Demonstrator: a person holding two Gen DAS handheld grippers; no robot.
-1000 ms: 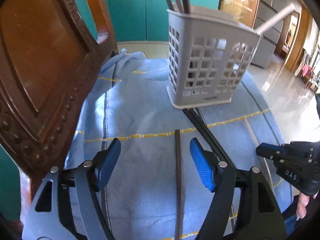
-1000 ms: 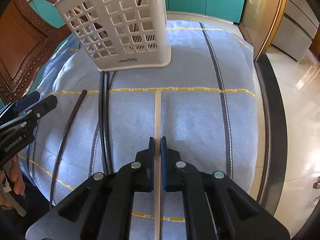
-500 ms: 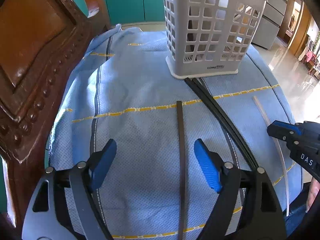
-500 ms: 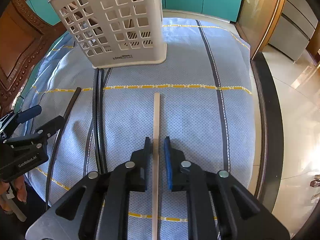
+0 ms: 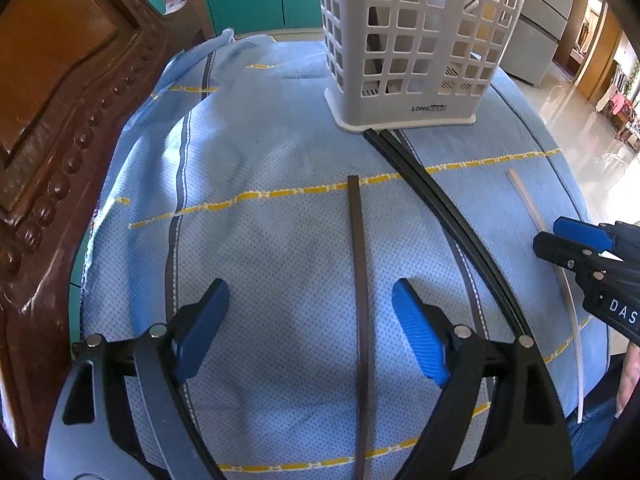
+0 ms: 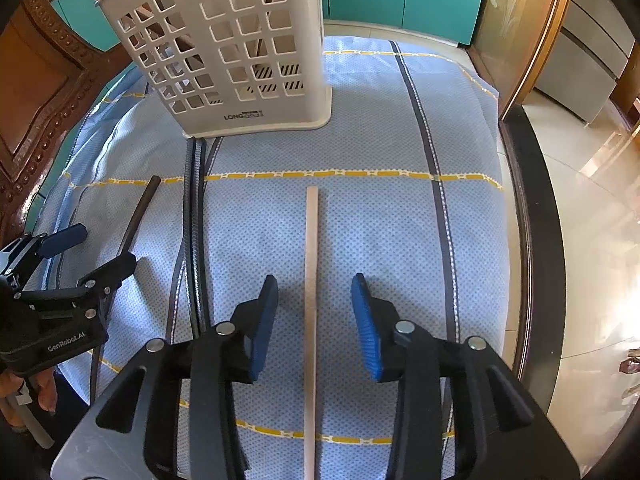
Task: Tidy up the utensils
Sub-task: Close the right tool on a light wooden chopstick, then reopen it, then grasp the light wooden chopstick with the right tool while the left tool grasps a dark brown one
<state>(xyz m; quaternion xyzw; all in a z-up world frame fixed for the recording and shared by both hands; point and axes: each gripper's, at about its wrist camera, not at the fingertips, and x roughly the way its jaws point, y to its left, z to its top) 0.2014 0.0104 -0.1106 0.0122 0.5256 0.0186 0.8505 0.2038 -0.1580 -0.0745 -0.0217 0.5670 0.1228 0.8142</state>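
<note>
Pale wooden chopstick [image 6: 311, 264] lies flat on the blue cloth [image 6: 380, 216], between my right gripper [image 6: 314, 320] pads; the jaws have just been opening, gripping nothing. My left gripper [image 5: 308, 332] gapes wide around the dark chopstick [image 5: 360, 280], untouched. White basket [image 6: 240, 60] stands beyond.

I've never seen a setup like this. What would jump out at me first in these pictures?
Probably the two pairs of blue-padded fingers: the left gripper straddles a dark brown chopstick, the right gripper a pale one, both open and lying on a blue cloth. Behind stands a white lattice holder with two black chopsticks at its base.
</note>
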